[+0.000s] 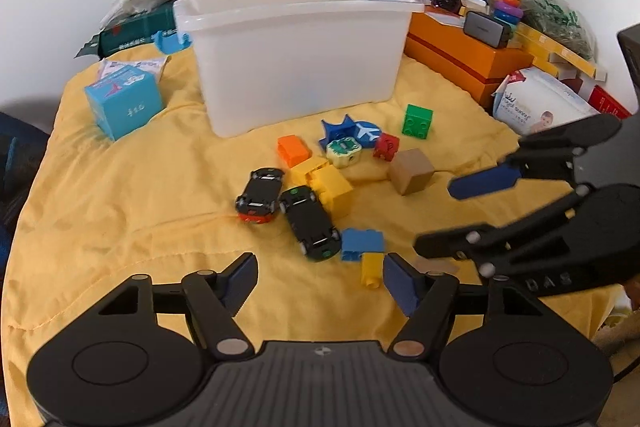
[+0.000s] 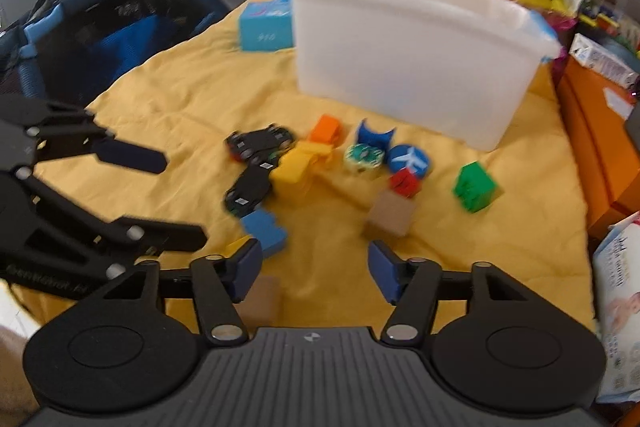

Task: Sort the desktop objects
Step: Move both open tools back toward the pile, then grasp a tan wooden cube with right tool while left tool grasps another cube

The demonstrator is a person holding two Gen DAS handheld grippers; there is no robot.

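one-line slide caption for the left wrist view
Open left tool hovers over toy cars and blocks on a yellow cloth before a white bin.

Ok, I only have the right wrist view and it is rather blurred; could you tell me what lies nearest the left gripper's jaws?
Observer: A small yellow brick lies just beside the left gripper's right finger, outside its open jaws.
Operator: Thank you; is anything standing at the far end of the orange box?
Observer: Yes, a stack of coloured rings topped with a red ball stands by the orange box; whether on it or behind it I cannot tell.
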